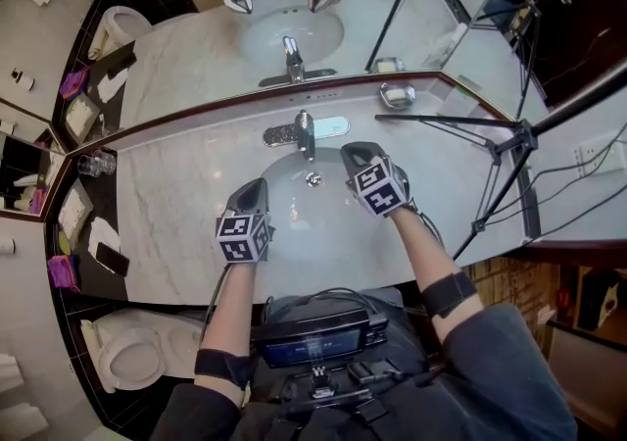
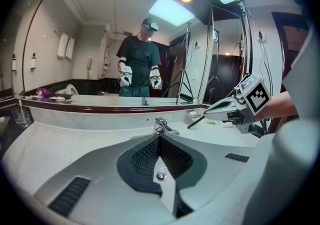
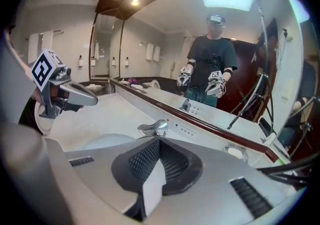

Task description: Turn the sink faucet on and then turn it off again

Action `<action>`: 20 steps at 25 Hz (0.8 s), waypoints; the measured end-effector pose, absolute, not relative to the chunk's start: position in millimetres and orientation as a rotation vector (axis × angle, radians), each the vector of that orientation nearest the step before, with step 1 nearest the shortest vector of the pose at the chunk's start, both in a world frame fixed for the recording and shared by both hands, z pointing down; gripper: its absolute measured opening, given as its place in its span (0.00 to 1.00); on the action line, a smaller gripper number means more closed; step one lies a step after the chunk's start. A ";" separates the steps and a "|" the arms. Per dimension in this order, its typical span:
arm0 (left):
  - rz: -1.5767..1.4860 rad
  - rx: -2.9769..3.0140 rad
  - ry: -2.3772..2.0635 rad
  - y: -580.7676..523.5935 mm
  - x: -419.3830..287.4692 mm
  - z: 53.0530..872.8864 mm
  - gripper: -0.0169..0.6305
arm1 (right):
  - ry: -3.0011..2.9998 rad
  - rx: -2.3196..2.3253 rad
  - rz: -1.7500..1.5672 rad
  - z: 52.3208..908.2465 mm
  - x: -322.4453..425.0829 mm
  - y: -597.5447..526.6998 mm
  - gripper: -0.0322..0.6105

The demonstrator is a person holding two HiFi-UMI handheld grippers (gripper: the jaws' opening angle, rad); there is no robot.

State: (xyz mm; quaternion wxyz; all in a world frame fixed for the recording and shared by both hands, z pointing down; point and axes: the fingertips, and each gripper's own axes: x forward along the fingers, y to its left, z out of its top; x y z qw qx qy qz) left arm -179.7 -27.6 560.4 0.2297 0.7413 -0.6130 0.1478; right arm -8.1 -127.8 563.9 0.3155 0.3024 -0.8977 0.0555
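The chrome faucet [image 1: 302,131] stands at the back of the white sink basin [image 1: 294,209], its lever [image 3: 152,128] lying over the spout. No stream of water shows. My left gripper [image 1: 252,194] hovers over the basin's left side, shut and holding nothing, with the faucet [image 2: 162,126] just beyond its tips [image 2: 160,137]. My right gripper [image 1: 355,152] is over the basin's right rim, a short way right of the faucet and apart from it. Its jaws [image 3: 160,139] are together with nothing between them. Each gripper view also shows the other gripper off to the side.
A marble counter [image 1: 186,204] surrounds the basin, with a mirror [image 1: 411,32] behind. A soap dish [image 1: 397,94] sits back right, a glass [image 1: 96,164] at the far left. A black tripod [image 1: 500,150] stands on the right. A toilet [image 1: 132,356] is at the lower left.
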 end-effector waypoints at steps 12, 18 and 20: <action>0.379 2.022 -1.722 4.0 -178.9 548.8 0.03 | -2.438 1.052 0.542 574.1 65.1 -105.0 0.08; 0.363 2.071 -1.718 10.7 -173.3 541.2 0.03 | -2.421 1.076 0.571 578.2 76.4 -90.3 0.08; 0.357 2.081 -1.725 10.1 -172.1 539.3 0.03 | -2.425 1.075 0.569 577.3 76.3 -89.9 0.08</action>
